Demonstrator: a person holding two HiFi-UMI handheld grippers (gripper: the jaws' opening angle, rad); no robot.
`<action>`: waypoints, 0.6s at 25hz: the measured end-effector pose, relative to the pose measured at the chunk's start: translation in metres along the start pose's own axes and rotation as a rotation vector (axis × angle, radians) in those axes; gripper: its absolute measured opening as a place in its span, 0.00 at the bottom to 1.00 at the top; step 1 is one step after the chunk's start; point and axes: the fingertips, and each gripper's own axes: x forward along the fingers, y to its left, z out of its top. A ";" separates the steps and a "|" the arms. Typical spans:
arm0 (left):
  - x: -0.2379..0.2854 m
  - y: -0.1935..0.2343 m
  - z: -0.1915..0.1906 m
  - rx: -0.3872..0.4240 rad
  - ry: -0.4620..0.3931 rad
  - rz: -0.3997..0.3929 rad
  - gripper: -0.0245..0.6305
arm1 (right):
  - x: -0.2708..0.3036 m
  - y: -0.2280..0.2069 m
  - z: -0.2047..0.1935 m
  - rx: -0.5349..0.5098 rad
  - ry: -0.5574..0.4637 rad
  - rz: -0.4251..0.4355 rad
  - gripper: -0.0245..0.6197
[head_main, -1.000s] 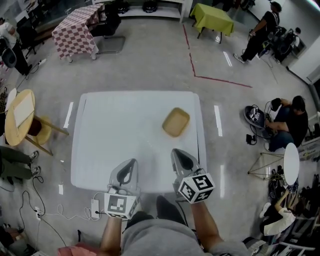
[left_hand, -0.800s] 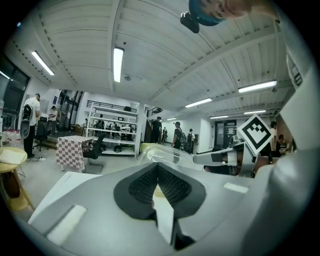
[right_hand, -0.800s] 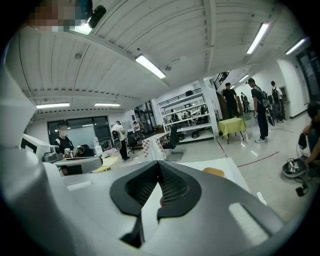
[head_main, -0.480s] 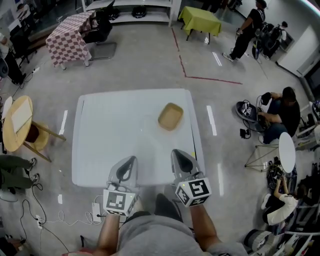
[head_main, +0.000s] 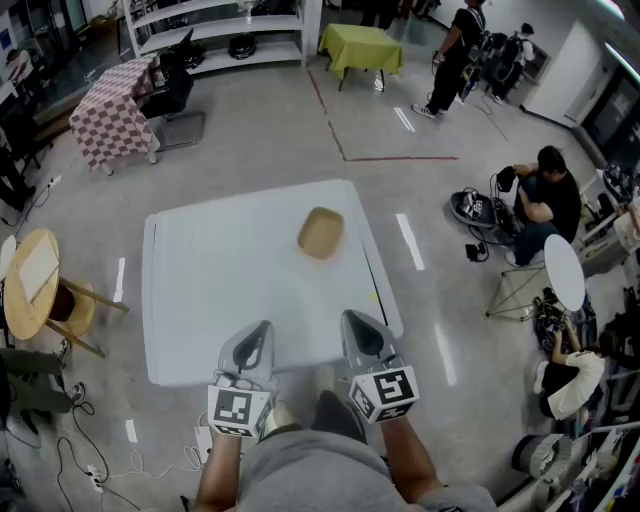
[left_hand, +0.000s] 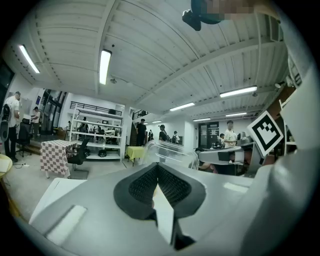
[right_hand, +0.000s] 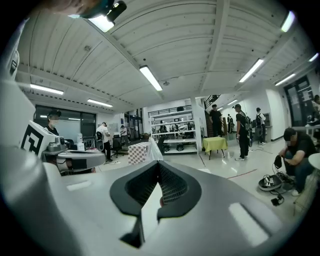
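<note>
— As far as the nearest item goes, how is it entered?
— Item one: tan bowl (head_main: 321, 232), shallow, empty, upright. It sits on the white table (head_main: 220, 290), in the upper right of the tabletop and near the right edge. It is well apart from both grippers.
— And the grippers?
— Item two: left gripper (head_main: 257, 330), lower centre, over the table's near edge. Its jaws are pressed together with nothing between them. Item three: right gripper (head_main: 358, 322), near it to the right, likewise closed and empty.
— Surroundings?
— Round wooden table (head_main: 35, 283), left edge. Checked-cloth table (head_main: 112, 90), upper left. Green-cloth table (head_main: 360, 42), top centre. Seated person (head_main: 535, 200), right.
— Hazards?
— As a judgement only: the bowl looks light and lies close to the table's edge. A closed tip nudging it from the left could slide it over the side. Jaws that meet its rim while together would push it, not grasp it.
</note>
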 end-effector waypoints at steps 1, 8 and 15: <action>-0.002 -0.003 0.000 0.003 -0.001 -0.010 0.05 | -0.005 0.001 -0.001 0.001 -0.004 -0.010 0.04; -0.020 -0.031 -0.007 0.024 0.022 -0.080 0.05 | -0.047 -0.002 -0.011 0.002 -0.016 -0.085 0.04; -0.026 -0.055 -0.007 0.041 0.030 -0.152 0.05 | -0.081 -0.011 -0.021 0.011 -0.022 -0.176 0.04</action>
